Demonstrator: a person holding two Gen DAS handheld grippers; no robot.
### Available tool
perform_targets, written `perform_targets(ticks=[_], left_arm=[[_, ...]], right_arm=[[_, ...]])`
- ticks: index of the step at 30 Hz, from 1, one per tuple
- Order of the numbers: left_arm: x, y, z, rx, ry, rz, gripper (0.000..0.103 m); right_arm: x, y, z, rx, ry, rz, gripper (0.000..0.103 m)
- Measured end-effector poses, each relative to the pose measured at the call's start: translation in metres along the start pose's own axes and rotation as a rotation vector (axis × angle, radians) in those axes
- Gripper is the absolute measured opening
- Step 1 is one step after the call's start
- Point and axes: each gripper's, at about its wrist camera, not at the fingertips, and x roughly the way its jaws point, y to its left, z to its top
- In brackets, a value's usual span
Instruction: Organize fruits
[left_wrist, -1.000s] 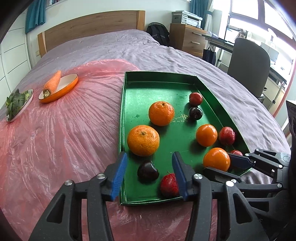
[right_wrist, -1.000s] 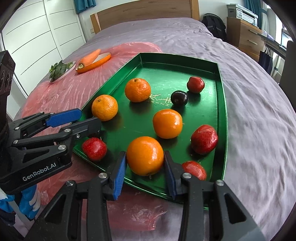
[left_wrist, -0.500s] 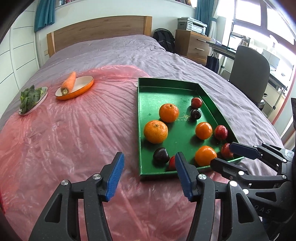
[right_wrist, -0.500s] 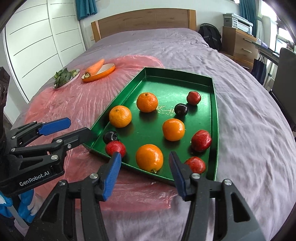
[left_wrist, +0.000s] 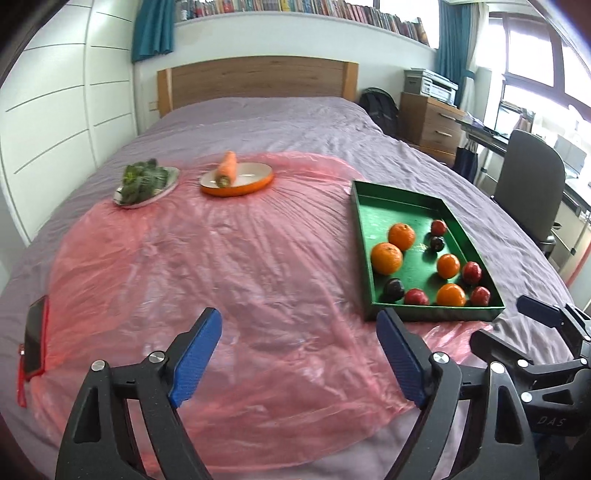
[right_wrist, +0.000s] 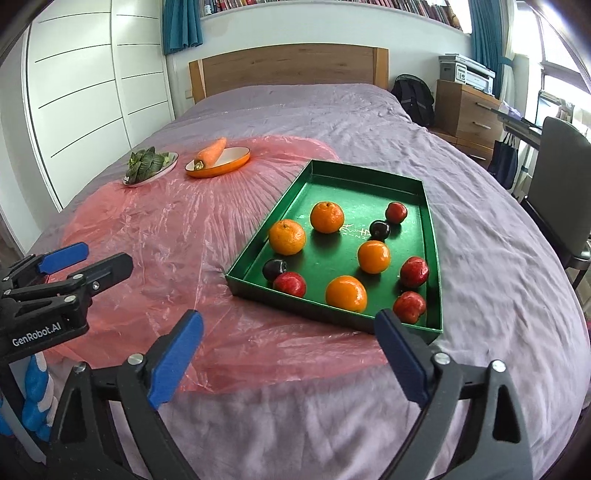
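Two hand-held grippers above a bed, with the fruit tray ahead of them. The green tray (right_wrist: 430, 236) lies on the purple bedspread (right_wrist: 498, 295), its near-left part on a pink plastic sheet (right_wrist: 177, 229); its long axis runs away from the cameras toward the headboard. Inside it lie four oranges, four red fruits and two dark plums, none outside. The nearest orange (right_wrist: 346, 294) sits close to the near rim, with a red fruit (right_wrist: 409, 306) just beside it to the right.

The right gripper (right_wrist: 288, 350) hangs over the bedspread short of the tray's near edge, jaws wide apart with nothing between them. The left gripper (left_wrist: 299, 354) is likewise spread, its jaws having just been opening and empty, over the plastic sheet; the tray lies ahead and well to its right.

Judged from this layout, the right gripper is the nearer to the fruit, which lies straight ahead and below it. A carrot (right_wrist: 212, 151) on an orange dish and a plate of greens (right_wrist: 146, 164) stand well apart at far left.
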Motion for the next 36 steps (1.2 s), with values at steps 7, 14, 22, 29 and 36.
perform_targets(ticks=[7,14,22,29,36], left_arm=[[-0.021,0.020,-0.008,-0.010,-0.008,0.027,0.086],[-0.035,0.023,-0.010,0.011,-0.020,0.035,0.086],[-0.047,0.022,-0.009,0.023,-0.040,0.035,0.086],[-0.052,0.025,-0.010,0.015,-0.042,0.033,0.086],[-0.055,0.031,-0.010,-0.002,-0.042,0.051,0.086]], right_arm=[[-0.020,0.010,-0.011,0.041,-0.041,-0.050,0.103],[-0.037,0.004,-0.013,0.081,-0.076,-0.088,0.103],[-0.047,0.001,-0.014,0.098,-0.090,-0.095,0.103],[-0.050,0.001,-0.016,0.107,-0.090,-0.096,0.103],[-0.050,0.001,-0.017,0.118,-0.092,-0.101,0.103]])
